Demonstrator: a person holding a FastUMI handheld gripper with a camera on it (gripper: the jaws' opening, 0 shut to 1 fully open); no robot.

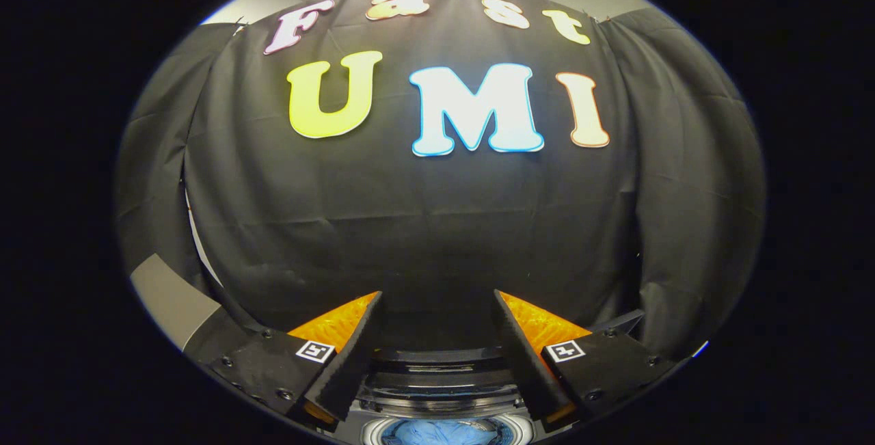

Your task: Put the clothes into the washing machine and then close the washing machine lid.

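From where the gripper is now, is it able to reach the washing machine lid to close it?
Probably yes. The gripper is open and holds nothing, and the washing machine sits just below its fingers. Blue clothes already lie inside. The lid itself cannot be made out clearly.

The washing machine [437, 390] was mostly cut off, with a dark curved rim and part of its round opening showing low between the fingers of the gripper [437, 298]; its body, sides and front could not be seen. The lid could not be made out with any certainty. The blue clothes [441, 431] inside the opening showed as a small cropped patch, too little to tell what garments they were. The fingers' inner ends ran out of view, and their spread tips held nothing.
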